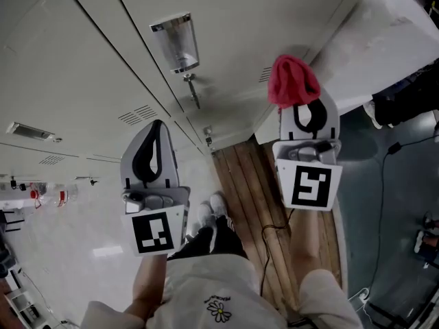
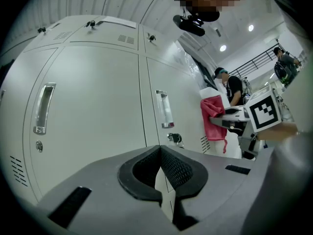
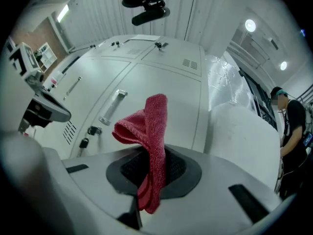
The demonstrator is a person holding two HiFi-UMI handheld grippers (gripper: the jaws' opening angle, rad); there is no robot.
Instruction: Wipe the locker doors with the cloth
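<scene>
Locker doors (image 1: 68, 67) ahead | right tongs (image 1: 302, 105) pinch one cloth (image 1: 291, 79) | left tongs (image 2: 159, 150) pressed together

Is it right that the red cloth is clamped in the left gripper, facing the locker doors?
No. The cloth is clamped in the right gripper, as the right gripper view shows; the left gripper is shut on nothing. The cloth does face the locker doors.

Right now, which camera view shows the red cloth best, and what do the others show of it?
The right gripper view: the red cloth sits central, pinched by the right gripper, weave clear. The head view shows it bunched above that gripper. The left gripper view shows it small and distant.
</scene>
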